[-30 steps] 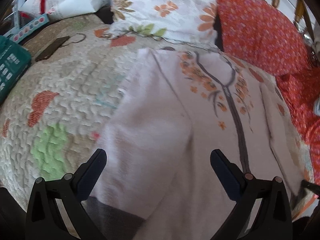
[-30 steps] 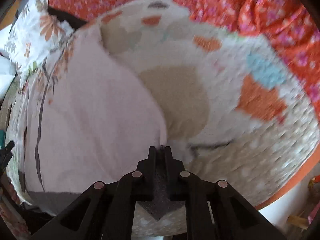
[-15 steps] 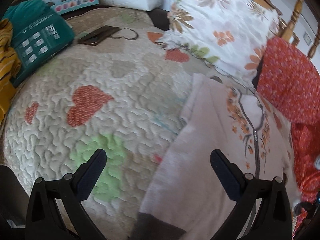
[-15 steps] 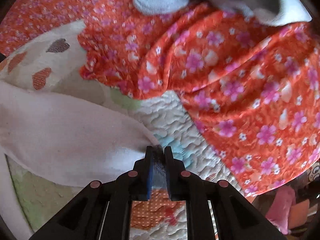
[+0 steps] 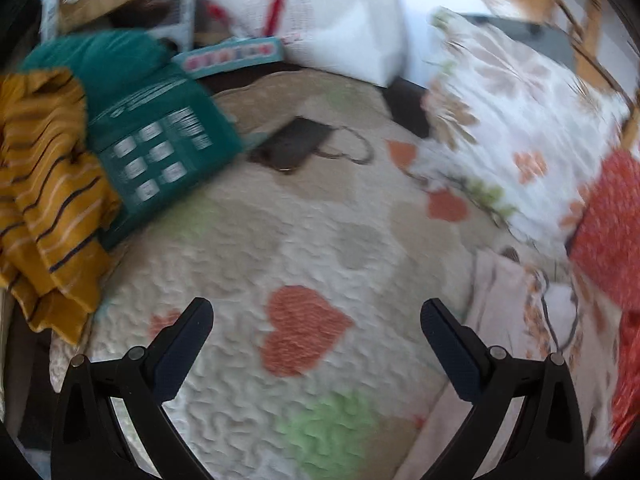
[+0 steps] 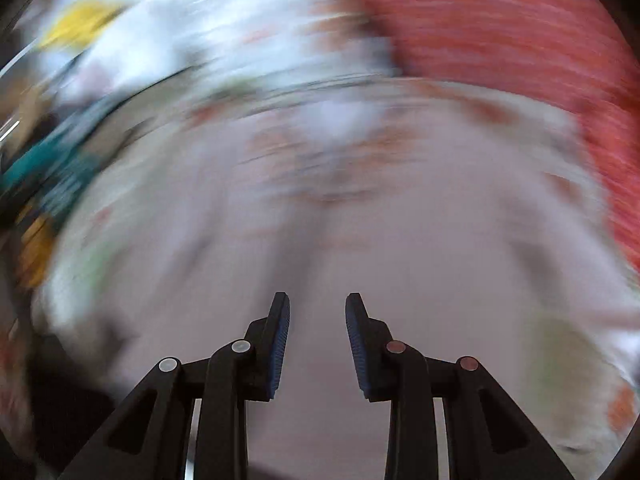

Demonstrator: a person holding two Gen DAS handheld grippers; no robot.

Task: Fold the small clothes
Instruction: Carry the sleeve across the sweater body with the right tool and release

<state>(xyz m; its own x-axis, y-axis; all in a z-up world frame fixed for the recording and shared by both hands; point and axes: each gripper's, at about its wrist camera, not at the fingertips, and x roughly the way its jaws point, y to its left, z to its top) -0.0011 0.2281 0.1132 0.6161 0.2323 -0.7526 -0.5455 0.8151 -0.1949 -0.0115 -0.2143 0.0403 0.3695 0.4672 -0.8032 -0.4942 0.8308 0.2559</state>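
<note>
A pale pink small garment with an orange flower print and a grey zip lies flat on the quilted bed cover. In the left wrist view it [image 5: 516, 320] is at the right edge. My left gripper [image 5: 316, 320] is open and empty over the bare quilt [image 5: 280, 240], left of the garment. In the right wrist view, which is heavily blurred, the garment [image 6: 320, 240] fills the middle. My right gripper [image 6: 317, 312] is open and empty above its lower part.
A mustard striped cloth [image 5: 44, 184] and a teal box [image 5: 160, 148] lie at the left. A dark flat object [image 5: 294, 146] lies behind them. A floral pillow [image 5: 520, 128] and red flowered fabric [image 5: 612, 220] lie at the right.
My right gripper has opened and let go of the pink sleeve, then swung back over the garment. My left gripper has swung left, away from the garment, toward the teal box.
</note>
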